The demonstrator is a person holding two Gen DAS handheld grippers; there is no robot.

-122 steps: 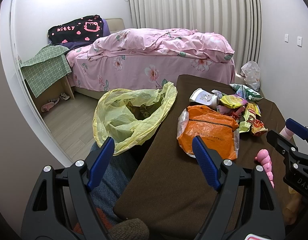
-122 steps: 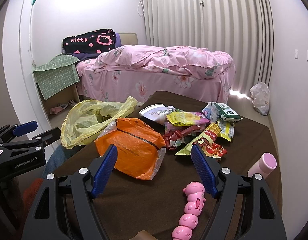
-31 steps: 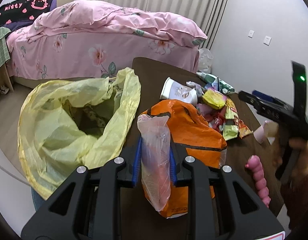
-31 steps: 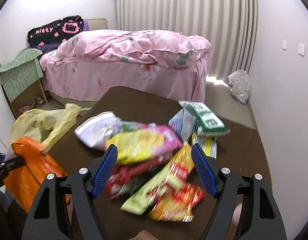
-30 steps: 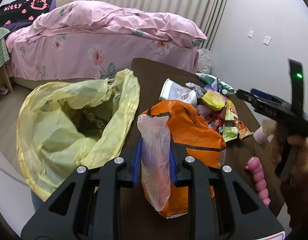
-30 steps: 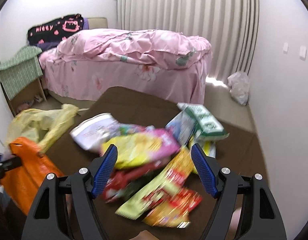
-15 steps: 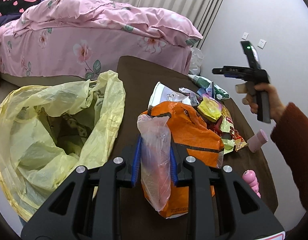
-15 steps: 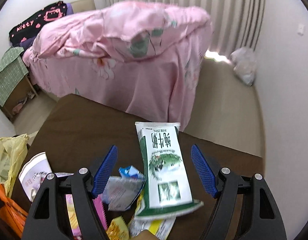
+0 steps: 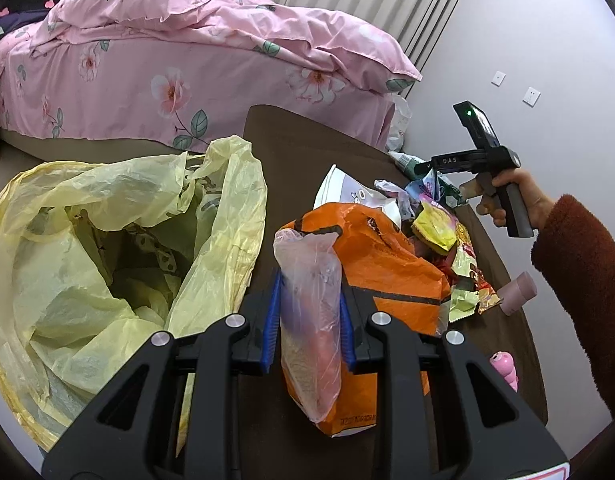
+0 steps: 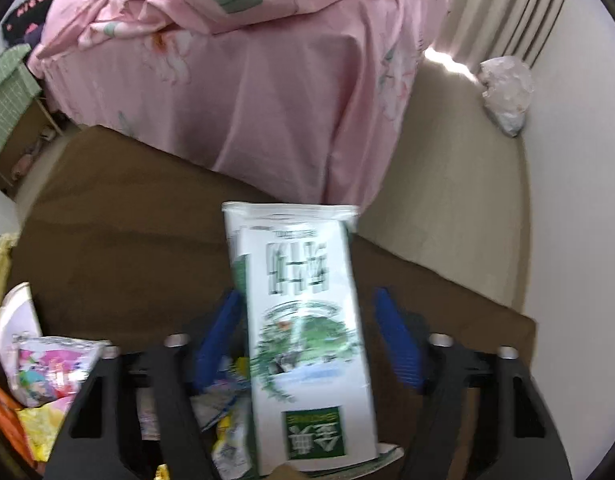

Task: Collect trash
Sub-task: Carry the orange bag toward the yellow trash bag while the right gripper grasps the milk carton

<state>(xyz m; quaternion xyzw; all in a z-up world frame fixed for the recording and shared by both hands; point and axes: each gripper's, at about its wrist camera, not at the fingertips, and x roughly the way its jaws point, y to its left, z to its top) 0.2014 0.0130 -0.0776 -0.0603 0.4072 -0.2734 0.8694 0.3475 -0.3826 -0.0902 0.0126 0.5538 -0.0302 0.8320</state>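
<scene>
The right hand-held gripper had just been closing around the milk carton, not yet pinching; the left hand-held gripper held the orange bag.

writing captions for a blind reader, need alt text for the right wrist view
The right claw straddles a green-and-white milk carton lying on a brown table, its jaws closing but not yet touching. Snack wrappers lie lower left; a pink bed stands beyond.

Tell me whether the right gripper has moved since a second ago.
Yes. The right gripper has gone across the brown table toward the pink bed, from the wrapper pile to the green-and-white carton, its jaws just closing around it.
</scene>
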